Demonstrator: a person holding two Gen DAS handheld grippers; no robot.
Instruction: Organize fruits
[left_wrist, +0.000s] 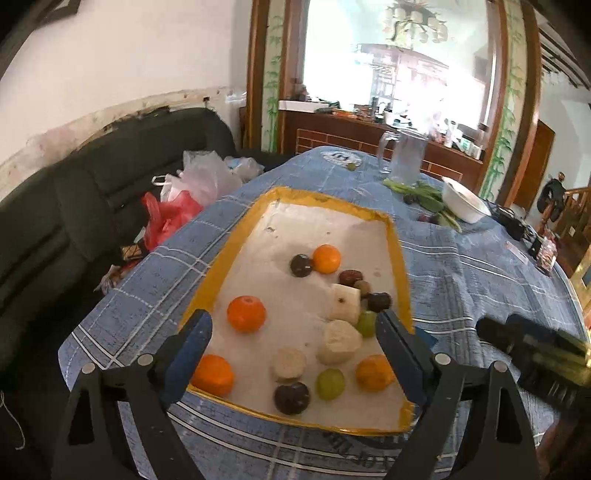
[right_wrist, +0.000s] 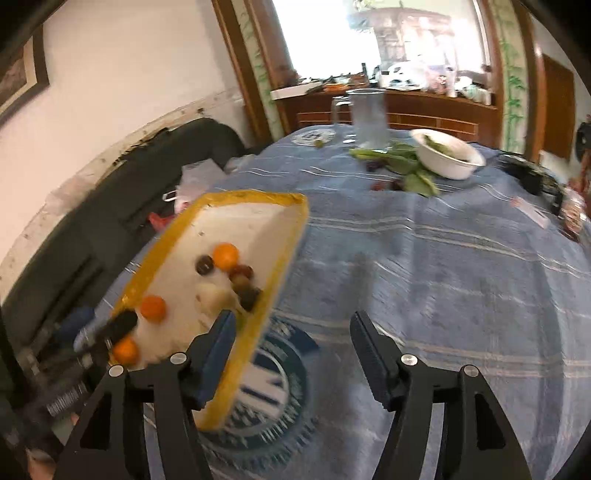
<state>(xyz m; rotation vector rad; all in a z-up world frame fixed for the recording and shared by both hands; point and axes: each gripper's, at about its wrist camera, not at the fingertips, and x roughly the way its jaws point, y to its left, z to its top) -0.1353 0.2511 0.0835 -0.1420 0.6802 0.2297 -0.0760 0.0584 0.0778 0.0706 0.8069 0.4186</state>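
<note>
A white tray with a yellow rim (left_wrist: 218, 280) lies on the blue checked tablecloth and holds mixed fruit: several oranges (left_wrist: 246, 314), dark plums (left_wrist: 291, 397), green grapes (left_wrist: 330, 384) and white peeled pieces (left_wrist: 339, 341). My left gripper (left_wrist: 293, 349) is open above the tray's near end, holding nothing. In the right wrist view the tray (right_wrist: 280, 254) sits to the left. My right gripper (right_wrist: 291, 354) is open and empty over the cloth just right of the tray. The left gripper shows there as a blurred dark shape (right_wrist: 118, 325).
A clear jug (left_wrist: 406, 155), leafy greens (left_wrist: 424, 194) and a white bowl (left_wrist: 463, 201) stand at the far side of the table. A few loose small fruits lie near the greens (right_wrist: 376, 184). Plastic bags (left_wrist: 184, 199) lie on a dark sofa to the left.
</note>
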